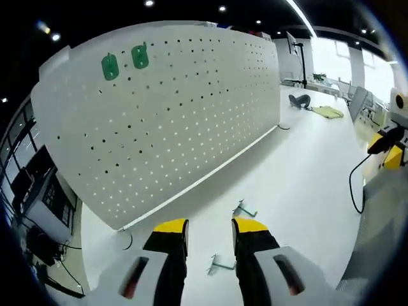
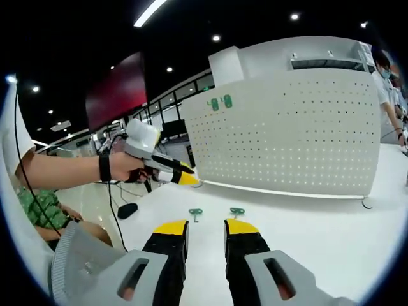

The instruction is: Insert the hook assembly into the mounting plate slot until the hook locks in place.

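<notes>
The left gripper [image 1: 210, 233] has its yellow-tipped jaws apart, holding nothing. Two small green metal hooks lie on the white table [image 1: 299, 185]: the near hook [image 1: 220, 264] sits between the jaws, its long side pointing to 3 o'clock; the far hook [image 1: 244, 210] lies just past the tips, toward 12 o'clock. The right gripper [image 2: 205, 228] is open and empty too. The big white board with holes [image 1: 172, 115] stands beyond, with two green tags [image 1: 124, 62] at 11 o'clock.
</notes>
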{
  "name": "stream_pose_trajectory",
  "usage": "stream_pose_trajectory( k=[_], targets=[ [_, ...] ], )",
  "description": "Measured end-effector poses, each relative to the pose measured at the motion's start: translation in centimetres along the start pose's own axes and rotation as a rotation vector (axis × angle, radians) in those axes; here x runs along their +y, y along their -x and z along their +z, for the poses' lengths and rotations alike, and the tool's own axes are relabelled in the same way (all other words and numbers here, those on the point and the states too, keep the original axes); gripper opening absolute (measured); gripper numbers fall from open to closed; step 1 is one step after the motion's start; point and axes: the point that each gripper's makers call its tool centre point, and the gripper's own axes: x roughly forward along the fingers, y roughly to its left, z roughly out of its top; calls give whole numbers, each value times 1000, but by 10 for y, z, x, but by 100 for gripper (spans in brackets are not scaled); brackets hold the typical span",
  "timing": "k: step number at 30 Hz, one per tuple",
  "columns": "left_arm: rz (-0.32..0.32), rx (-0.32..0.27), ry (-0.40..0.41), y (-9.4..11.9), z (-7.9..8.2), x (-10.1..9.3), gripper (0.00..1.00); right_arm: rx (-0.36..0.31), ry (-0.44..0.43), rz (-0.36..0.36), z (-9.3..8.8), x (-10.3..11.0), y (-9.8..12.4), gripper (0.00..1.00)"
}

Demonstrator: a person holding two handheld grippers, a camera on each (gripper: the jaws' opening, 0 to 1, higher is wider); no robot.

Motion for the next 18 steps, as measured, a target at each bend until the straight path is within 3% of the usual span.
stream_pose_trajectory(
  k=[8,11,13,18],
  targets=[
    [-45,69,1,-3,-25,-3,28,3,2,-8,-1,2,-2,22],
    [-49,120,-57,-5,-36,-2,28,7,6,1,-1,6,-1,22],
    [-71,123,-31,-7,-40,-4,28,12,15,-3,-2,6,-1,22],
    [-81,160,-57,-13,-52,0,27,9,4,-5,-2,7,-2,22]
  ],
)
